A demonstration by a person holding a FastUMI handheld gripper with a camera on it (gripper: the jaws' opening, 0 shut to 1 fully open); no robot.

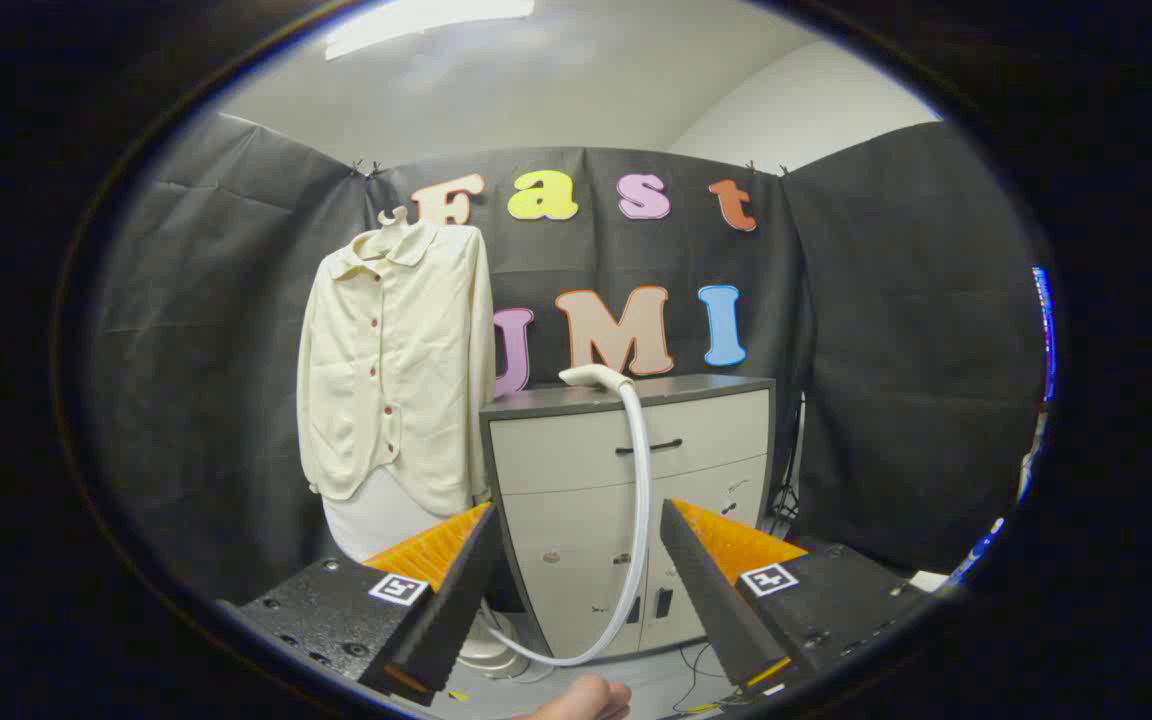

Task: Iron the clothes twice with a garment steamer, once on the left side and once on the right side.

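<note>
Gripper view
Gripper (576, 520): your fingers are spread wide apart, nothing between them, touching nothing.
Steamer head (594, 377): it lies on top of the cabinet (706, 430), near the front edge, beyond your fingers and well apart from them.
Hose (642, 480): it runs from the head down over the cabinet front, passes through the gap you see between your fingers, then curls along the floor toward the base.
Base (492, 655): you can see part of a pale round unit on the floor, behind your left finger; what it is exactly you cannot tell.
Shirt (396, 370): cream, buttoned, on a hanger (393, 216) against the dark cloth wall, just left of the cabinet and beyond your left finger; its hem hangs over something white.
Hand (581, 700): part of a hand shows low down, between and below your fingers.
Cables (696, 665): thin wires lie on the floor by the cabinet foot.
</note>
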